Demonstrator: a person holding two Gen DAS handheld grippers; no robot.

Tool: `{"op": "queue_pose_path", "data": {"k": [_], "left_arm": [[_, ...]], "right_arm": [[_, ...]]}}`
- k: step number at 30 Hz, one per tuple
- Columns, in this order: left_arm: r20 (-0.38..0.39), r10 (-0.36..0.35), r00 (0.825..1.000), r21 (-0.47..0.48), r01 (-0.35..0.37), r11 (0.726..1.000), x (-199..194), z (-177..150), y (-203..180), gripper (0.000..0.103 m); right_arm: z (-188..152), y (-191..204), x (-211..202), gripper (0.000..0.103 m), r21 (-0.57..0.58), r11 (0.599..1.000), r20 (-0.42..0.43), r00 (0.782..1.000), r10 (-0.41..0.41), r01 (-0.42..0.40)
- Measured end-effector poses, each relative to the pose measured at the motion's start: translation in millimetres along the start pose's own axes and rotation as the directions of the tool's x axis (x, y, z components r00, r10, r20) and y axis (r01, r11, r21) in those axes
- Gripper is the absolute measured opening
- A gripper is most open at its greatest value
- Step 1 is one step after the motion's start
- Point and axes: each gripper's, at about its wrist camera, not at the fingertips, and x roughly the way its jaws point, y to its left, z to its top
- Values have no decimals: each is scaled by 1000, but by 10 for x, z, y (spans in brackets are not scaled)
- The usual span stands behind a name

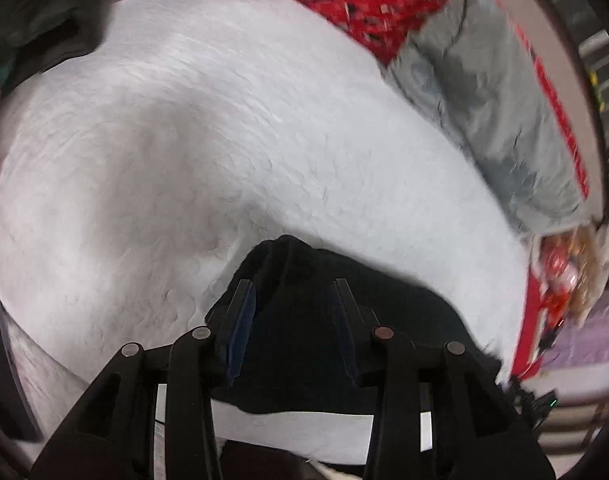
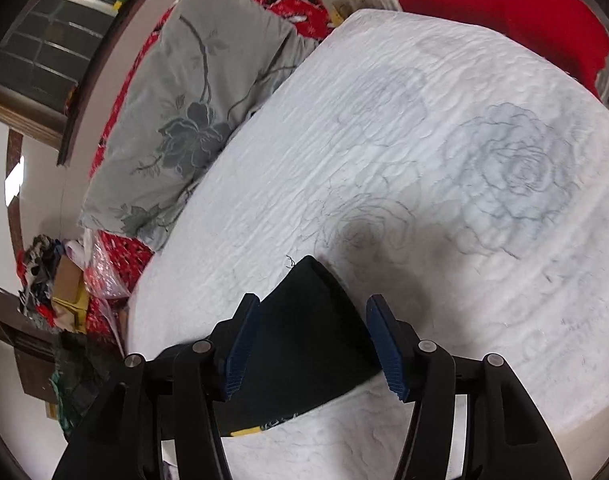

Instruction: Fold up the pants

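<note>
The black pants [image 1: 304, 340] lie on a white quilted bedspread [image 1: 184, 140]. In the left wrist view a bunched end of the pants sits between and under the fingers of my left gripper [image 1: 292, 286], whose jaws stand apart. In the right wrist view a flat, pointed corner of the pants [image 2: 308, 332] lies between the blue pads of my right gripper [image 2: 314, 304], also open and not closed on the cloth. The rest of the pants is hidden under the grippers.
A grey floral pillow [image 2: 176, 120] lies along the bed's edge on a red patterned blanket [image 1: 364, 4]. A red cloth [image 2: 504, 8] sits at the far end. Bags and clutter [image 2: 64, 280] are piled beside the bed. Dark clothing [image 1: 36, 20] lies at the upper left.
</note>
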Motion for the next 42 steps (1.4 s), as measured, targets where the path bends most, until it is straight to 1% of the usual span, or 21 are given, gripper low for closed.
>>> {"op": "queue_pose_path", "data": {"k": [4, 6, 11, 12, 13, 14, 15, 16, 18, 19, 20, 21, 24, 25, 28, 31, 33, 35, 36, 39, 42], "left_arm": [[-21, 8, 1000, 65, -6, 998, 88, -18, -99, 37], [-24, 21, 999, 104, -19, 994, 136, -4, -146, 43], [-29, 38, 999, 122, -34, 992, 231, 0, -166, 45], [-20, 49, 999, 131, -46, 990, 231, -4, -188, 45], [1, 76, 997, 140, -76, 987, 238, -4, -211, 31], [20, 125, 992, 153, -126, 980, 240, -18, -240, 19], [22, 149, 989, 162, -151, 975, 260, -14, -269, 16], [26, 147, 989, 157, -149, 976, 256, 3, -283, 11], [89, 125, 988, 133, -136, 982, 125, 55, -305, 4], [141, 152, 978, 146, -172, 974, 85, 81, -332, 4], [163, 199, 966, 159, -225, 961, 114, 99, -352, 4], [140, 244, 960, 167, -266, 949, 208, 123, -333, 4], [93, 264, 960, 130, -274, 953, 322, 139, -160, 4], [91, 240, 966, 104, -249, 963, 296, 145, -96, 4], [59, 93, 994, 9, -94, 996, 172, 157, 133, 4], [16, -9, 1000, -21, 9, 1000, 135, 156, 217, 4], [-23, -41, 999, 5, 41, 999, 178, 122, 152, 7], [-39, -17, 999, 50, 19, 999, 212, 105, 29, 19], [-41, 10, 999, 76, -7, 997, 221, 90, -19, 22], [-40, 55, 998, 116, -50, 992, 261, 66, -103, 23], [-57, 60, 997, 133, -52, 990, 267, 34, -112, 23]], "right_arm": [[89, 44, 123, 59, -24, 999, -17, 999, -27, 27], [138, 63, 188, 60, -38, 999, -32, 999, -35, 34], [216, 135, 397, 62, -80, 996, -62, 997, -53, 48], [219, 156, 448, 61, -93, 995, -73, 996, -53, 46], [216, 180, 485, 59, -108, 993, -82, 995, -50, 41], [201, 226, 526, 47, -146, 988, -87, 994, -59, 46], [181, 271, 552, 22, -184, 981, -87, 993, -80, 63], [166, 307, 582, 15, -215, 972, -91, 990, -111, 89], [174, 376, 598, 12, -257, 958, -81, 985, -151, 126], [196, 399, 551, 12, -252, 961, -61, 989, -135, 116], [226, 416, 459, 7, -232, 969, -21, 995, -98, 91], [246, 409, 399, 3, -212, 975, 8, 997, -71, 71], [256, 320, 475, 3, -194, 974, -6, 993, -120, 117], [240, 284, 499, 3, -187, 974, -11, 991, -132, 127], [203, 210, 499, 8, -158, 981, -18, 993, -117, 112], [202, 182, 447, 11, -141, 987, -24, 996, -81, 77], [202, 158, 440, 27, -127, 991, -43, 998, -44, 39], [185, 147, 432, 38, -117, 992, -41, 998, -44, 39], [171, 142, 423, 38, -114, 993, -38, 999, -39, 34], [142, 127, 418, 39, -104, 994, -48, 998, -34, 28], [134, 149, 423, 41, -116, 993, -58, 997, -44, 37]]}}
